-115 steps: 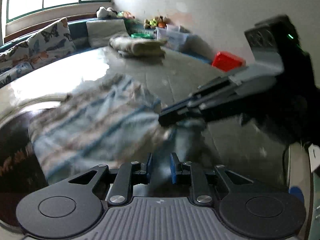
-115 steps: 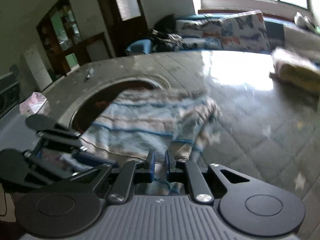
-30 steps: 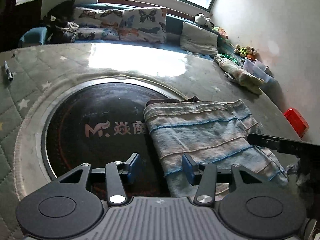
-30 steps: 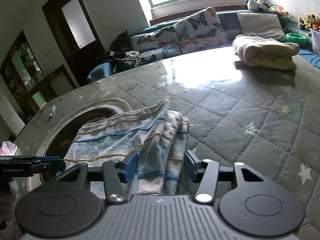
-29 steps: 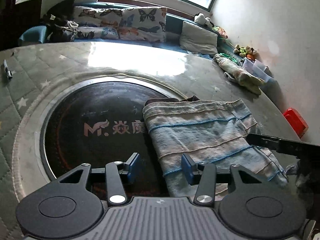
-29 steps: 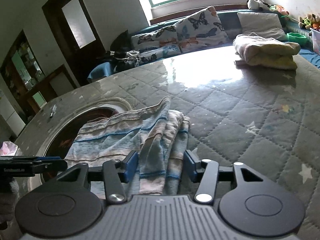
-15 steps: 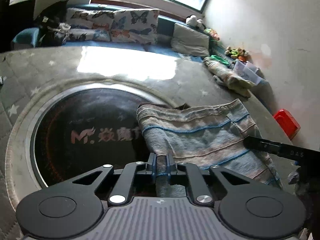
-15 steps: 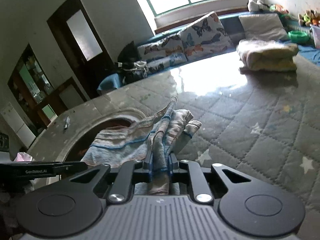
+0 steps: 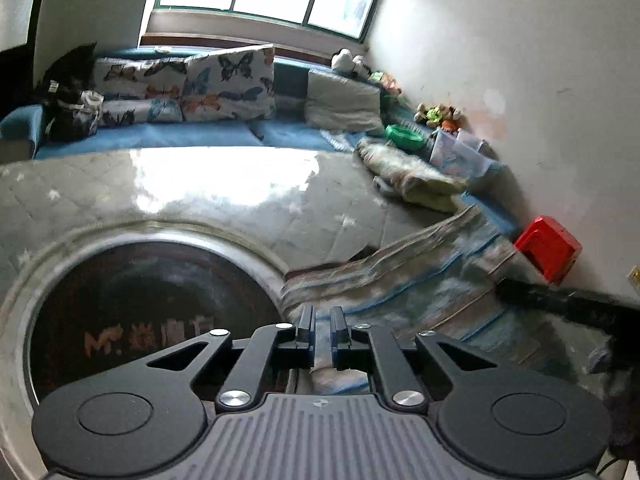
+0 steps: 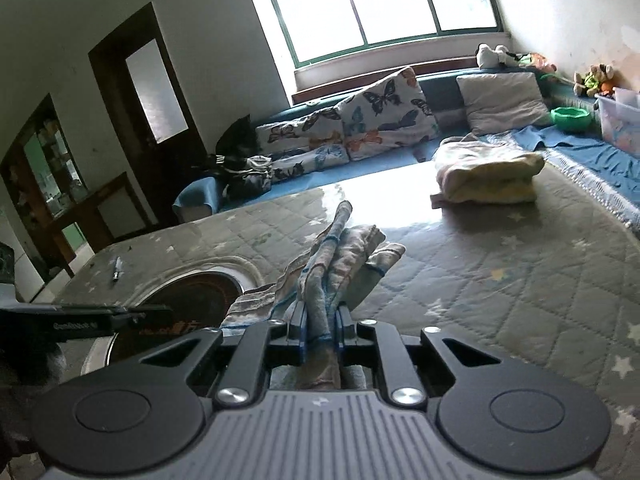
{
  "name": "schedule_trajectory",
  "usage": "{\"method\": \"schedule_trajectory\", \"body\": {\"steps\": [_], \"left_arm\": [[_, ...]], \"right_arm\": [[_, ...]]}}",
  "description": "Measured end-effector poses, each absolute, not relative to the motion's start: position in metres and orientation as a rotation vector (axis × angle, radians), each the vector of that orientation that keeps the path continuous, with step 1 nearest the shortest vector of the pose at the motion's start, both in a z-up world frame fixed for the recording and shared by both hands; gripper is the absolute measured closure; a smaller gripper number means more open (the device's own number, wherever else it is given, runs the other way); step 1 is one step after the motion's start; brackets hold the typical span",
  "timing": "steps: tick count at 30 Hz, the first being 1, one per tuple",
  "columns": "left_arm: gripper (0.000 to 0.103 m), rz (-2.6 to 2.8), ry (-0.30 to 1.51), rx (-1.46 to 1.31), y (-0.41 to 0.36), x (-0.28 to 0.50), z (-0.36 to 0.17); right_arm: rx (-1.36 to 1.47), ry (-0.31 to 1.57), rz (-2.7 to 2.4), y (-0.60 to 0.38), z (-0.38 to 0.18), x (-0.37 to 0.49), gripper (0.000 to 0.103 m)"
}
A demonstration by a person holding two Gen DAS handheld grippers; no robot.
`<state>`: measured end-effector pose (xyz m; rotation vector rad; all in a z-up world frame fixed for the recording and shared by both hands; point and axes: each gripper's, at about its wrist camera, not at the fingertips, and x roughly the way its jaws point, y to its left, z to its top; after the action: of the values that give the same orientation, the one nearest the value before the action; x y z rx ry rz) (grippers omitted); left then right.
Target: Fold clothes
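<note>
A striped blue and beige cloth (image 9: 424,280) lies partly on the quilted table, beside a dark round inset (image 9: 152,300). My left gripper (image 9: 322,322) is shut on the cloth's near left edge, with fabric pinched between its blue pads. My right gripper (image 10: 320,320) is shut on the bunched right edge of the cloth (image 10: 340,252), which stands up in folds ahead of the fingers. Both held edges are raised off the table and the cloth sags between them. The right gripper's dark finger (image 9: 560,300) shows at the right of the left wrist view.
A folded garment pile (image 10: 488,178) lies at the far side of the table, and a pen (image 10: 116,270) at the left. A red box (image 9: 548,248) sits by the wall. A blue sofa with butterfly cushions (image 9: 224,84), toys and a clear bin line the back.
Both grippers have shut on the cloth's near edge and risen. The cloth, flat a second ago, now lifts at both held corners.
</note>
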<state>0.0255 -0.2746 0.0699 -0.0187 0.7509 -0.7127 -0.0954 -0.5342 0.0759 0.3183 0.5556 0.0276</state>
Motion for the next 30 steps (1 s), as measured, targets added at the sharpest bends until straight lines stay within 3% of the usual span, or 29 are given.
{"method": "schedule_trajectory", "body": {"steps": [2,6,10,12,16,17,30], "left_arm": [[0.087,-0.707,0.779,-0.001,-0.277,0.026,0.058],[0.063,-0.702,0.822,0.026,-0.287,0.026,0.040],[0.061,-0.692,0.854,0.032,-0.295,0.030,0.029],[0.063,-0.696,0.856,0.029,-0.297,0.033,0.028],[0.090,-0.720,0.835,0.042,-0.304,0.031,0.030],[0.093,-0.721,0.824,0.048,-0.305,0.030,0.032],[0.096,-0.759,0.668,0.043,-0.336,0.030,0.090]], "right_arm": [[0.317,0.550,0.026,-0.536,0.076,-0.099,0.091],[0.316,0.564,0.017,-0.540,0.068,-0.101,0.091],[0.333,0.570,0.010,-0.545,0.061,-0.103,0.091],[0.335,0.572,0.010,-0.547,0.059,-0.102,0.091],[0.338,0.574,0.008,-0.548,0.057,-0.101,0.091],[0.334,0.567,0.007,-0.548,0.059,-0.103,0.091],[0.274,0.475,-0.052,-0.560,0.099,-0.103,0.091]]}}
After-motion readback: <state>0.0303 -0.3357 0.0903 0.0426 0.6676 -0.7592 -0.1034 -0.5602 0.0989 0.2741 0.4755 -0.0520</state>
